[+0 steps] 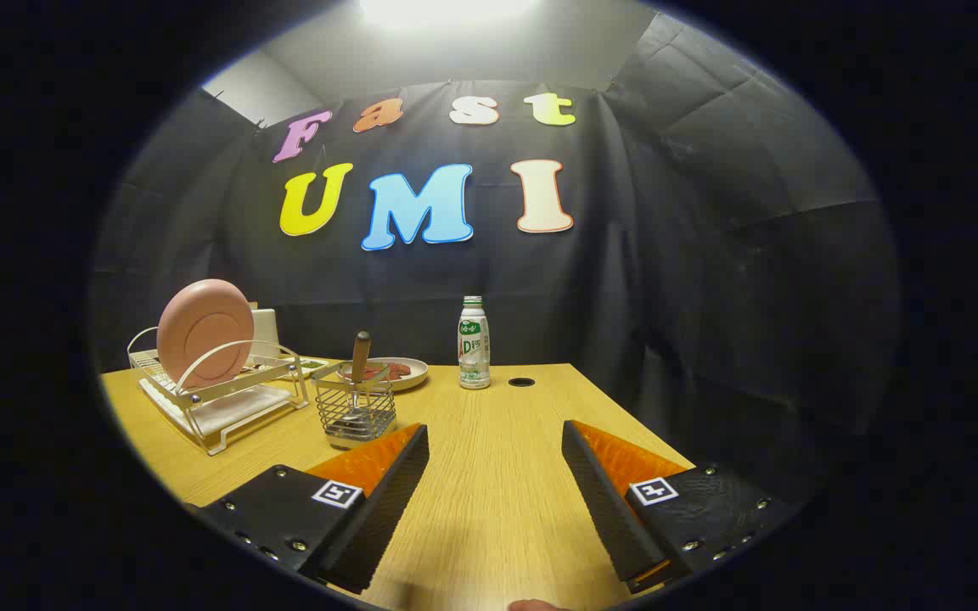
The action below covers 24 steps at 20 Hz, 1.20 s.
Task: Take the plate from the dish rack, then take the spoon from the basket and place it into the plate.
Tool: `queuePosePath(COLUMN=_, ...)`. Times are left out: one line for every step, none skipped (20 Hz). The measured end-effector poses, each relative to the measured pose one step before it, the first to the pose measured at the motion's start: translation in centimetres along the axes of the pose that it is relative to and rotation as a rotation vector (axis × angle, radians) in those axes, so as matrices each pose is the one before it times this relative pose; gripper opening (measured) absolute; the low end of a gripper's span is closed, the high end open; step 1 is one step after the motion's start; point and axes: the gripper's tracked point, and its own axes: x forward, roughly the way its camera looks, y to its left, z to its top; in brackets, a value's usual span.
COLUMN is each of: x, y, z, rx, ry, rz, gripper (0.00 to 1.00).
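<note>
Gripper (496, 441) hovering over tabletop (489, 475), fingers spread wide, holding nothing. Plate (205, 333) standing on edge in rack (222, 399) nr far-left corner; spoon (360, 358) upright in basket (356, 414), just beyond left finger. Bottle (474, 343) nr far edge. Approaching plate first, prob.: swinging left, clearing basket, pinching upper rim, lifting straight up w/o tipping rack.

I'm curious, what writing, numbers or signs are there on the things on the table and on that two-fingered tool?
Bottle: green print on its label, too small and blurred to read.
Gripper, open over the table: a square black-and-white marker on each finger, a pattern, no words.
Plate, dish rack, basket, spoon: no writing visible.
</note>
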Motion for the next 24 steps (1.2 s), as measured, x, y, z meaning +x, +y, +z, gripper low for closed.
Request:
queuePosePath(x=0.254, y=-0.059, z=0.093, rx=0.00511, ry=-0.00685, rz=0.00096, gripper=0.99)
queuePosePath(x=-0.079, y=0.186, z=-0.276, rx=-0.00001, ry=0.01219, rz=0.00285, gripper=0.99)
queuePosePath(x=-0.13, y=-0.17, z=0.426, rx=0.00926, ry=-0.0105, rz=-0.00129, gripper=0.99)
queuePosePath(x=0.024, y=0.252, z=-0.243, rx=-0.00477, ry=0.01073, rz=0.00227, gripper=0.99)
queuePosePath(x=-0.008, y=-0.247, z=0.204, rx=0.00028, ry=-0.01421, rz=-0.0014, gripper=0.99)
queuePosePath(x=0.465, y=0.061, z=-0.118, rx=-0.0023, ry=0.00624, rz=-0.0012, gripper=0.99)
queuePosePath(x=0.388, y=-0.051, z=-0.088, rx=0.00001, ry=0.00406, rz=-0.00405, gripper=0.98)
queuePosePath(x=1.003, y=0.032, z=-0.048, rx=-0.00115, ry=0.01041, rz=0.00015, gripper=0.99)
queuePosePath(x=1.797, y=0.2, z=0.022, rx=-0.00425, ry=0.00758, rz=0.00089, gripper=0.99)
queuePosePath(x=1.537, y=0.2, z=0.13, rx=-0.00659, ry=0.0016, rz=0.00147, gripper=0.99)
queuePosePath(x=1.115, y=0.086, z=0.514, rx=-0.0036, ry=-0.01045, rz=0.00264, gripper=0.99)
queuePosePath(x=0.896, y=-0.085, z=0.729, rx=-0.00169, ry=-0.01167, rz=-0.00659, gripper=0.99)
queuePosePath(x=0.926, y=0.108, z=0.815, rx=0.03791, ry=-0.00472, rz=-0.00043, gripper=0.99)
queuePosePath(x=0.871, y=0.5, z=0.297, rx=0.02674, ry=0.01113, rz=-0.0036, gripper=0.99)
queuePosePath(x=0.177, y=0.223, z=0.557, rx=0.00116, ry=0.00626, rz=-0.00845, gripper=0.99)
queuePosePath(x=-0.073, y=0.354, z=0.777, rx=-0.01156, ry=-0.00555, rz=-0.00613, gripper=0.99)
queuePosePath(x=-0.433, y=0.431, z=1.286, rx=-0.01052, ry=-0.01052, rz=-0.00289, gripper=0.99)
queuePosePath(x=-0.594, y=0.414, z=1.163, rx=-0.01387, ry=-0.00428, rz=-0.00858, gripper=0.99)
queuePosePath(x=-0.726, y=0.452, z=1.254, rx=-0.01257, ry=0.00141, rz=-0.00416, gripper=0.99)
queuePosePath(x=-0.972, y=0.738, z=1.589, rx=0.00451, ry=-0.01002, rz=0.00212, gripper=0.99)
queuePosePath(x=-0.831, y=0.647, z=1.86, rx=0.00644, ry=-0.01539, rz=-0.00249, gripper=0.98)
queuePosePath(x=-0.629, y=0.588, z=1.711, rx=0.00434, ry=-0.01099, rz=-0.00708, gripper=0.98)
queuePosePath(x=-0.58, y=0.969, z=1.639, rx=0.00181, ry=-0.00287, rz=0.0019, gripper=0.98)
queuePosePath(x=-0.477, y=1.21, z=1.53, rx=-0.00347, ry=-0.00156, rz=-0.00086, gripper=0.98)
